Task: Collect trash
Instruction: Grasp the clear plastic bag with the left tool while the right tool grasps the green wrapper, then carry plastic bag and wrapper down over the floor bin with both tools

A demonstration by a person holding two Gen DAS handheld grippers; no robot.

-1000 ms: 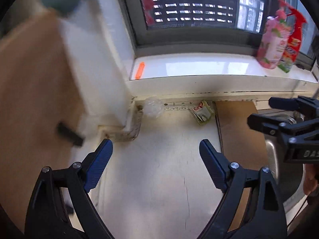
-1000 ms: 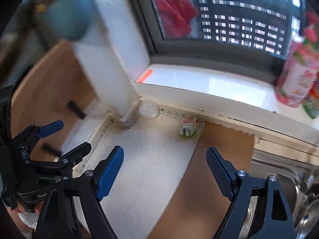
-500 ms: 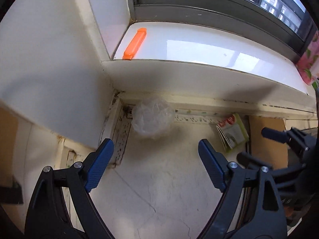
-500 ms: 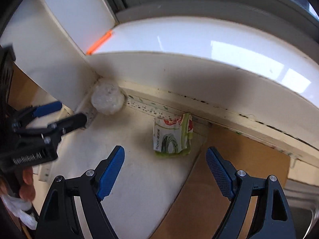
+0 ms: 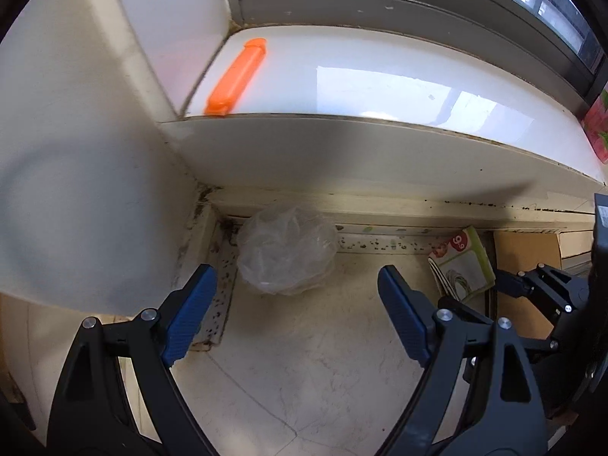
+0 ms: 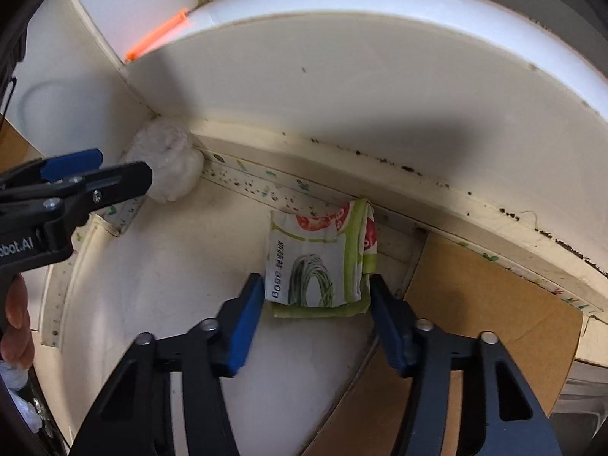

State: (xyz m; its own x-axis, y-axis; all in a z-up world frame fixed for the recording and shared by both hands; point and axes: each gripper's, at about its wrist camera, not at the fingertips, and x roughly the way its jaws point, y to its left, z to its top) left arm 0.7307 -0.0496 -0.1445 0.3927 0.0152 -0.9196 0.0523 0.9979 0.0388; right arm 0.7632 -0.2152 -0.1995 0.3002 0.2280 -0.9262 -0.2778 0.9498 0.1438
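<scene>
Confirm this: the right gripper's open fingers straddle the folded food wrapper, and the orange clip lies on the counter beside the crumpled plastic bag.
One error. The orange clip lies up on the windowsill, not the counter, as the left wrist view shows. The rest holds: the right gripper straddles the food wrapper, and the plastic bag sits in the corner below.

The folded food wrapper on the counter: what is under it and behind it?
The wrapper lies on the pale counter; behind it runs the speckled wall strip. Anything beneath the wrapper is covered.

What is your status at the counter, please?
Left gripper open, short of plastic wad. Right gripper open, fingers flanking folded wrapper. Nothing blocking.
</scene>
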